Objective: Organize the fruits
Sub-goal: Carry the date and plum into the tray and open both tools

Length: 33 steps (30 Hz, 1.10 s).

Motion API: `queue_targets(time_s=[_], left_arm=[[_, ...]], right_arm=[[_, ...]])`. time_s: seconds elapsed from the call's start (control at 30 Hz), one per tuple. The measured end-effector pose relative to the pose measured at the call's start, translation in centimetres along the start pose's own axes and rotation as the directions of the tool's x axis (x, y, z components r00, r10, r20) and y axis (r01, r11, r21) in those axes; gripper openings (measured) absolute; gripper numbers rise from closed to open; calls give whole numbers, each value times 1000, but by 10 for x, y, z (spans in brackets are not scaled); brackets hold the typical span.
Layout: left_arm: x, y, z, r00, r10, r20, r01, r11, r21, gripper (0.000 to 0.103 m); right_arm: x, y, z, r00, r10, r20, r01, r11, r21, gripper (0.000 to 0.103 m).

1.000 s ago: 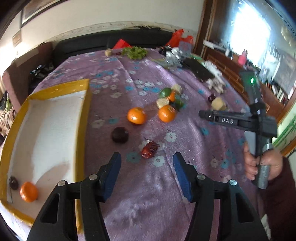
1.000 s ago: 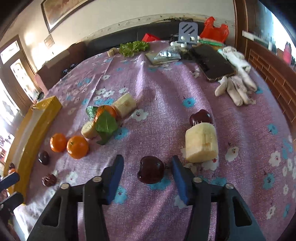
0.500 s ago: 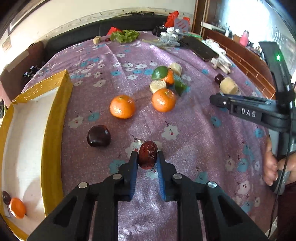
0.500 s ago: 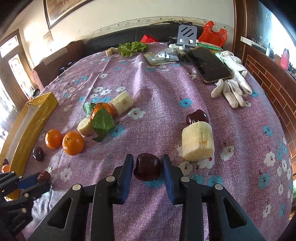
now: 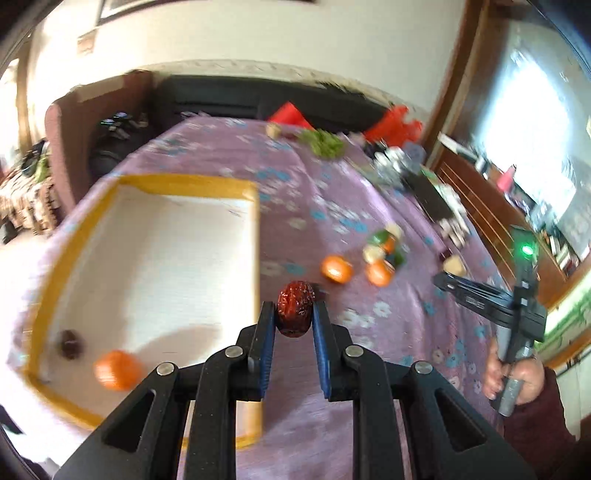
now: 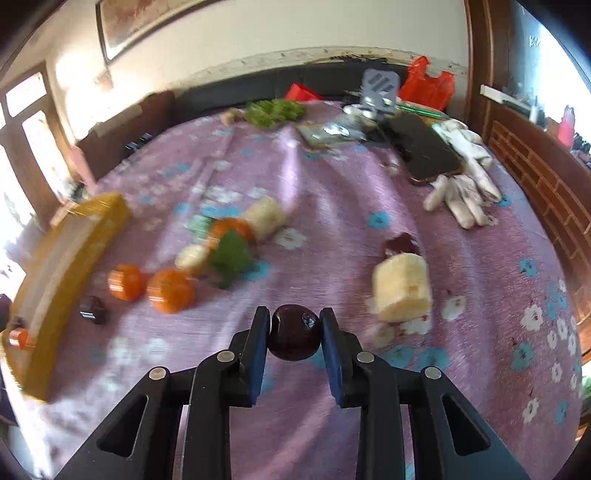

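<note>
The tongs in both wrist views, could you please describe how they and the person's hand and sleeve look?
The left tongs and right tongs match: black skeletal linkage arms with triangular cut-outs, silver round pivot pins, and flat blue pads inside the fingers. Seen from the left wrist view, the right unit has a black body, a green lit LED, faint blurred lettering and a grey handle. The hand is bare, with a dark maroon sleeve.

A purple floral-print tablecloth (image 6: pixel 369 192) covers the table in a sunlit room with cream plaster walls (image 6: pixel 258 33). A long black sofa (image 5: pixel 229 99) runs along the far side beneath a framed picture (image 6: pixel 147 22), with dark brown wooden panelling (image 6: pixel 535 166) at right and a bright window (image 5: pixel 535 147).
</note>
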<state>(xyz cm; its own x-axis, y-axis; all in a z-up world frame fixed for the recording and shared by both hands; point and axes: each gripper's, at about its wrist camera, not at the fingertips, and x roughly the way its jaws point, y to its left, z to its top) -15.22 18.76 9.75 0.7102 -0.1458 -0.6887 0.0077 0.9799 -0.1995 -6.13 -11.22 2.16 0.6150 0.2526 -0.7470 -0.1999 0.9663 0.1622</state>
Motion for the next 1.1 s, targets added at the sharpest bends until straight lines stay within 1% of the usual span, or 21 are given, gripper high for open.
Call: queue_targets(time_s=[0.07,0.13,0.17,0.2,0.27,0.3,0.37,0.4,0.47,0.5,0.6,0.63,0.7,0.8,0.93,1.0,1.07,1.1], left_arm=[[-17,23,2,999,36,30,-35,999,-22,19],[-28,47,4,995,86,44,-84,995,-48,19],[-31,57,6,994,98,45,-96,994,-61,19],[-34,69,8,993,109,45,-105,991,-79,19],[-40,86,11,990,131,49,-126,987,-99,19],[-43,95,12,988,145,52,-139,985,-104,19],[-44,112,16,986,161,45,-155,981,-116,19],[-43,120,17,986,163,34,-157,979,-126,19],[-34,139,19,987,158,-2,-156,976,-149,19],[-29,146,18,987,159,-18,-160,975,-155,19],[-9,165,17,983,172,-67,-180,970,-165,19],[-1,170,18,980,178,-84,-190,968,-163,19],[13,179,19,977,183,-113,-200,965,-171,19],[33,193,20,969,184,-163,-214,958,-191,19],[50,201,15,961,180,-209,-224,952,-211,20],[52,199,14,960,190,-207,-233,951,-206,20],[51,197,14,960,183,-211,-227,951,-209,27],[50,197,14,961,178,-210,-223,951,-215,36]], right_arm=[[-17,17,4,998,59,13,-59,998,-5,30],[-37,41,10,989,149,23,-148,989,-29,30],[-45,53,13,982,185,25,-184,982,-40,30],[-53,70,17,971,237,22,-235,970,-55,30],[-61,97,24,949,314,8,-313,947,-77,31],[-63,113,28,935,355,-4,-354,931,-87,31],[-61,147,35,894,445,-47,-448,889,-98,31],[-55,167,37,861,502,-84,-509,856,-92,31],[-44,196,36,813,565,-140,-579,811,-82,31],[-35,216,35,800,576,-170,-595,799,-88,31],[-7,259,29,792,561,-239,-596,797,-102,31],[3,269,26,794,549,-260,-589,801,-106,31],[22,292,19,814,502,-292,-555,820,-138,31],[47,311,11,843,434,-318,-504,843,-185,31],[64,322,2,847,401,-349,-485,851,-201,31],[67,325,-1,855,379,-354,-473,849,-234,31],[66,329,-6,867,356,-349,-455,850,-263,32],[65,331,-8,873,347,-341,-446,851,-278,32]])
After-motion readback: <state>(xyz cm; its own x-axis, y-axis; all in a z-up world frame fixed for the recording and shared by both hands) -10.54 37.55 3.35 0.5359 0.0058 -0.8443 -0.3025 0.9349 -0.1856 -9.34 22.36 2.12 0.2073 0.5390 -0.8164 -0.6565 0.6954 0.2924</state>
